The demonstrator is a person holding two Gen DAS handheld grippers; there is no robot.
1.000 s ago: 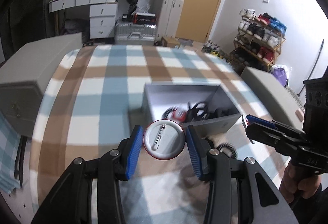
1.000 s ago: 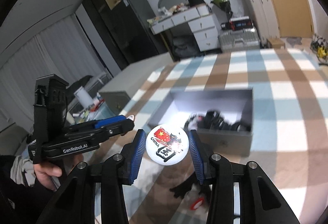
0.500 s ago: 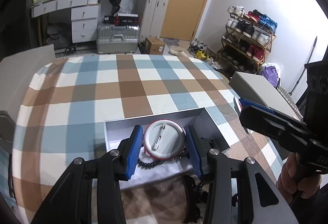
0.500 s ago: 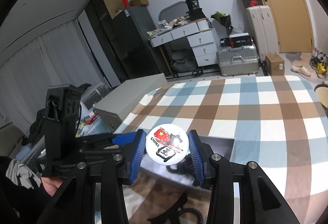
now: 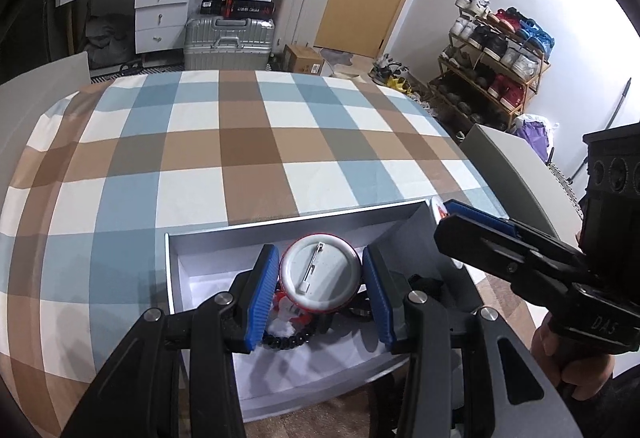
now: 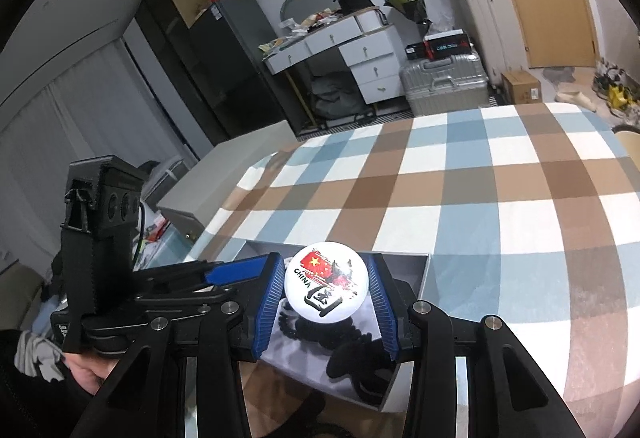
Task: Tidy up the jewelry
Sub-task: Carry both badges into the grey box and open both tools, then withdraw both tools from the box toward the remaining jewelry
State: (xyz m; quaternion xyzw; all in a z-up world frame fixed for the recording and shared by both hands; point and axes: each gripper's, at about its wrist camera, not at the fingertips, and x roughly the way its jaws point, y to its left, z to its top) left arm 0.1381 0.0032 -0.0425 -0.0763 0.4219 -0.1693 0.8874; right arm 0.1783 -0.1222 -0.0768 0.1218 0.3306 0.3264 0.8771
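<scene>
My left gripper (image 5: 320,278) is shut on a round pin badge (image 5: 318,274), its silver back and pin facing the camera, held over the open grey box (image 5: 280,228). My right gripper (image 6: 326,288) is shut on a white badge (image 6: 326,286) with a red flag and "CHINA" print, also over the box (image 6: 424,274). The box holds black bead bracelets (image 6: 320,330) and a red-white item (image 5: 286,312). The right gripper shows at the right of the left wrist view (image 5: 472,222); the left one shows at the left of the right wrist view (image 6: 240,270).
The box sits on a blue, brown and white checked cloth (image 5: 240,141) covering the table. A grey box lid (image 6: 224,173) lies at the table's left edge. Beyond are a desk with drawers, suitcases (image 5: 230,39) and a shoe rack (image 5: 496,53).
Both grippers moved forward and down, each with its badge, from short of the box to directly over its open interior. The box now fills the lower part of both views.
</scene>
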